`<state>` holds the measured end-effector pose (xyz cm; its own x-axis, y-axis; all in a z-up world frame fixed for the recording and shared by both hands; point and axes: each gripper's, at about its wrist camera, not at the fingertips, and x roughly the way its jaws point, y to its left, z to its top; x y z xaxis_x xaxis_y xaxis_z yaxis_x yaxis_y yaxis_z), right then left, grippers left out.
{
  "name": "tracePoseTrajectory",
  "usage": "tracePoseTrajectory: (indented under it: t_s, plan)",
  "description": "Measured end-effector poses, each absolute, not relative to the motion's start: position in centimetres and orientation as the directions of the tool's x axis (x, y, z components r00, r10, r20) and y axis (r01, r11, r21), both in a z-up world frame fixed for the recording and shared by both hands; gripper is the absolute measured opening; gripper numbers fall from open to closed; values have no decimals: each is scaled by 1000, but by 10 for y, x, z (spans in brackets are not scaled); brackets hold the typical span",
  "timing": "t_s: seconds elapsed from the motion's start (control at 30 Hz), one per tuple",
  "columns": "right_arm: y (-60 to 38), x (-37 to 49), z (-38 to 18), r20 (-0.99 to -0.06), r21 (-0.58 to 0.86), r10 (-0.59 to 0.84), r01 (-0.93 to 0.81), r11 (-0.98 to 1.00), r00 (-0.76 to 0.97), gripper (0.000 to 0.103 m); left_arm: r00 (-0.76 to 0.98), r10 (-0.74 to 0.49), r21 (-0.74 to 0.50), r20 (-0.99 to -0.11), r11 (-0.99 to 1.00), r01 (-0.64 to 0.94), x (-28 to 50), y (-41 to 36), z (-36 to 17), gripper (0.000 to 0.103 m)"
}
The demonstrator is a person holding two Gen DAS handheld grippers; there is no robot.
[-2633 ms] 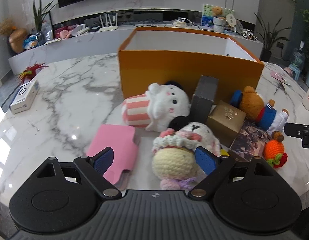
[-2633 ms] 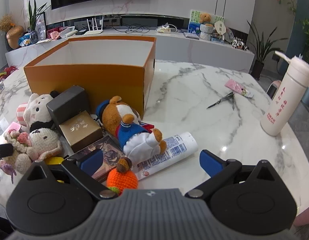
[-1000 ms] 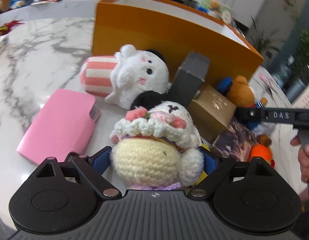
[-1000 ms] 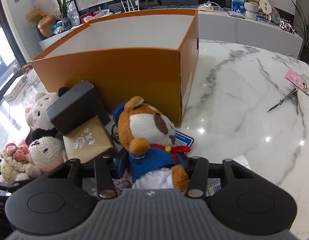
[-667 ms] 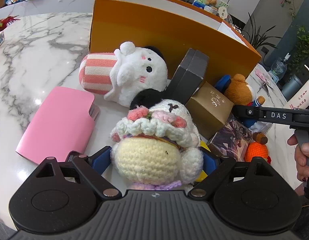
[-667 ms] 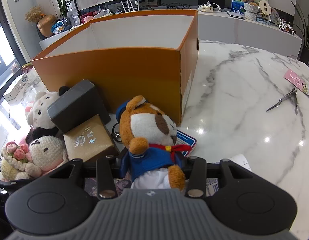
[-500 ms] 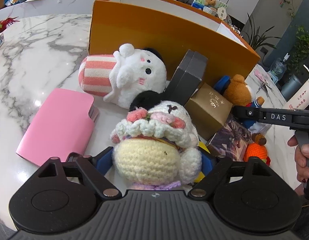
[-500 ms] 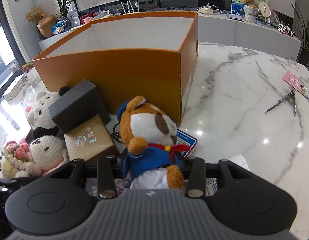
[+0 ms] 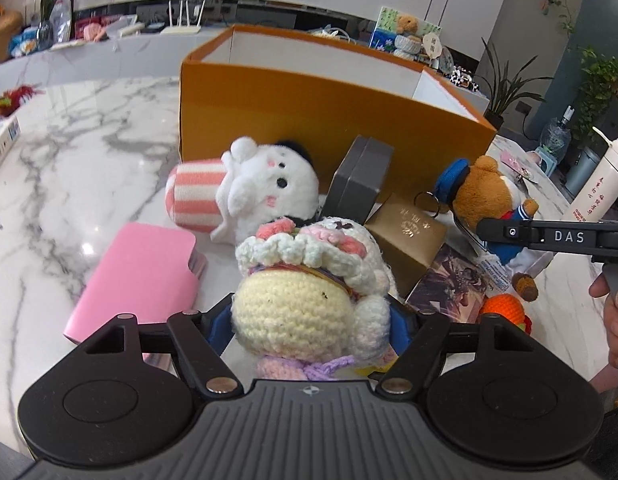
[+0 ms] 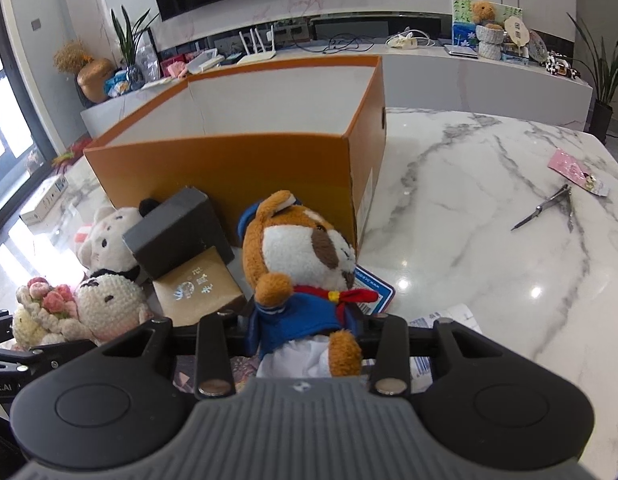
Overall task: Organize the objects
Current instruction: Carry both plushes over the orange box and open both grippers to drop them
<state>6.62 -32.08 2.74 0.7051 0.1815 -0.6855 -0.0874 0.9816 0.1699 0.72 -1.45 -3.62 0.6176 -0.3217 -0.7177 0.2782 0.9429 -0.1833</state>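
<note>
here, left tool closing on one crochet doll, right tool clamping one bear.

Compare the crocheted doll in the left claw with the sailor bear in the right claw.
The crocheted doll is yarn, cream and white with pink flowers; the sailor bear is brown and white fleecy plush in a blue top with a red scarf. The left claw is closing around the doll; the right claw is shut on the bear. Both are soft toys in front of the orange box.
</note>
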Motion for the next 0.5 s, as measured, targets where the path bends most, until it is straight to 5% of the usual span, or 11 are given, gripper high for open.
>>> tracePoseTrajectory:
  t_s: [0.5]
  plan:
    - [-320, 35, 72, -559, 215, 236, -136, 967, 795, 41, 751, -346, -194, -563, 938, 286, -1, 7, 27, 85]
